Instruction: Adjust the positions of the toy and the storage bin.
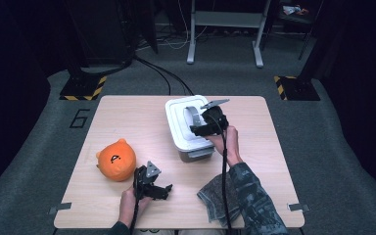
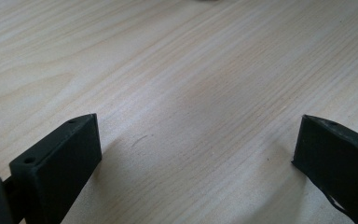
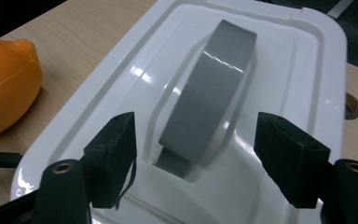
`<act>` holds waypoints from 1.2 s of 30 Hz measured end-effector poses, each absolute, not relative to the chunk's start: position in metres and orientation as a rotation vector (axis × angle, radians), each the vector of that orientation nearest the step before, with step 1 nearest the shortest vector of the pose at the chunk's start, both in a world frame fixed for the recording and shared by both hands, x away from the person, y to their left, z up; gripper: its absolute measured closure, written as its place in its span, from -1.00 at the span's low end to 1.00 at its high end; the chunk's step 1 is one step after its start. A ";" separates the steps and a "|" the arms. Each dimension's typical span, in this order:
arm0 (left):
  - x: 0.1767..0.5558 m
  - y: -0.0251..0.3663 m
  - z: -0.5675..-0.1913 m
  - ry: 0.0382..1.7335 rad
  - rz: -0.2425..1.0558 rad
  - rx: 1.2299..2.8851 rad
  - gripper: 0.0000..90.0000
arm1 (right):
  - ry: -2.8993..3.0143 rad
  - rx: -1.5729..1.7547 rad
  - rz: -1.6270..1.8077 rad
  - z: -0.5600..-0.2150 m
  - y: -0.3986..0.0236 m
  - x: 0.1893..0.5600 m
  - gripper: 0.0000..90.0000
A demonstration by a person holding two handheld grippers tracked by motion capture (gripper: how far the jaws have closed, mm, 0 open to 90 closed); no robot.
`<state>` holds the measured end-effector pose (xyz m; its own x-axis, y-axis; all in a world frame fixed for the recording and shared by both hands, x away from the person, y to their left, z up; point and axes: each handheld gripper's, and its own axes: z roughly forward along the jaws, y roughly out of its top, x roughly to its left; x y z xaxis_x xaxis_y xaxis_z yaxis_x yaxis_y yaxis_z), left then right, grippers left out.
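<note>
A dim room with grey carpet, black cables and yellow-and-black hazard markings on the floor lies behind a pale wooden surface with rounded corners.

Near the middle of the surface, toward its far edge, stands a white rectangular plastic box with a white lid and a grey arched handle rising from a recess in the lid's centre. The right gripper, held in the person's right hand, hovers over the near part of that lid. In the right gripper view its two black jaws stand on either side of the near end of the handle, each with a clear gap to it; the pads are not pressing on the grey strap, so the gripper is partly open and holds nothing.

At the left of the surface sits a round orange plush toy with small ears and a dark mark on its face. Just to its right the left gripper rests low over the bare wood near the front edge, gripped by the left hand. In the left gripper view its jaws are spread wide with only wood grain between them.

A crumpled grey-green cloth lies at the front edge, under the person's patterned right sleeve.
</note>
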<state>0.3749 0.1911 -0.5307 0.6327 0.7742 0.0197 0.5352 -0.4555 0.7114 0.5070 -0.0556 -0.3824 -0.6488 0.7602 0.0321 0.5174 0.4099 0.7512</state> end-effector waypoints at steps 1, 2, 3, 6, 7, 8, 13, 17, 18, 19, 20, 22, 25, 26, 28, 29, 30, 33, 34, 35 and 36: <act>0.375 0.191 -0.531 1.018 0.447 2.168 -1.00 | 2.346 1.115 1.077 -0.382 -0.052 0.508 -0.24; 0.375 0.191 -0.531 1.016 0.448 2.169 -1.00 | 2.351 1.111 1.067 -0.382 -0.049 0.509 -0.22; 0.375 0.191 -0.531 1.019 0.447 2.169 -1.00 | 2.351 1.102 1.061 -0.382 -0.046 0.509 -0.16; 0.375 0.191 -0.531 1.019 0.447 2.169 -1.00 | 2.343 1.104 1.034 -0.382 -0.041 0.511 -0.09; 0.375 0.191 -0.531 1.019 0.447 2.169 -1.00 | 2.334 1.123 1.015 -0.381 -0.038 0.513 0.08; 0.375 0.191 -0.531 1.016 0.448 2.169 -1.00 | 2.326 1.115 0.997 -0.381 -0.037 0.514 0.11; 0.375 0.191 -0.531 1.017 0.448 2.169 -1.00 | 2.324 1.111 1.000 -0.383 -0.041 0.516 0.20; 0.375 0.191 -0.531 1.018 0.450 2.169 -1.00 | 2.340 1.115 1.002 -0.382 -0.045 0.518 0.23; 0.375 0.191 -0.531 1.018 0.450 2.169 -1.00 | 2.344 1.097 1.000 -0.382 -0.047 0.519 0.24; 0.375 0.191 -0.531 1.020 0.449 2.169 -1.00 | 2.349 1.096 1.004 -0.382 -0.048 0.519 0.24; 0.375 0.191 -0.531 1.020 0.450 2.169 -1.00 | 2.352 1.095 1.004 -0.382 -0.049 0.520 0.25; 0.375 0.191 -0.531 1.020 0.450 2.169 -1.00 | 2.367 1.098 0.998 -0.381 -0.051 0.520 0.26; 0.375 0.191 -0.531 1.020 0.450 2.168 -1.00 | 2.400 1.077 0.982 -0.380 -0.055 0.522 0.27; 0.375 0.191 -0.531 1.020 0.450 2.168 -1.00 | 2.400 1.077 0.982 -0.380 -0.055 0.522 0.27; 0.375 0.191 -0.531 1.020 0.450 2.169 -1.00 | 2.424 1.059 0.944 -0.377 -0.056 0.524 0.28; 0.375 0.191 -0.531 1.019 0.450 2.169 -1.00 | 2.434 1.051 0.916 -0.376 -0.056 0.525 0.28; 0.375 0.191 -0.531 1.018 0.450 2.168 -1.00 | 2.432 1.066 0.899 -0.375 -0.055 0.525 0.27; 0.375 0.191 -0.531 1.019 0.447 2.168 -1.00 | 2.397 1.072 0.930 -0.371 -0.054 0.529 0.12; 0.375 0.191 -0.531 1.018 0.447 2.169 -1.00 | 2.387 1.089 0.957 -0.370 -0.054 0.531 0.13; 0.375 0.191 -0.531 1.018 0.447 2.169 -1.00 | 2.373 1.088 0.969 -0.368 -0.052 0.532 0.15; 0.375 0.191 -0.531 1.017 0.448 2.169 -1.00 | 2.362 1.072 0.959 -0.367 -0.050 0.534 0.19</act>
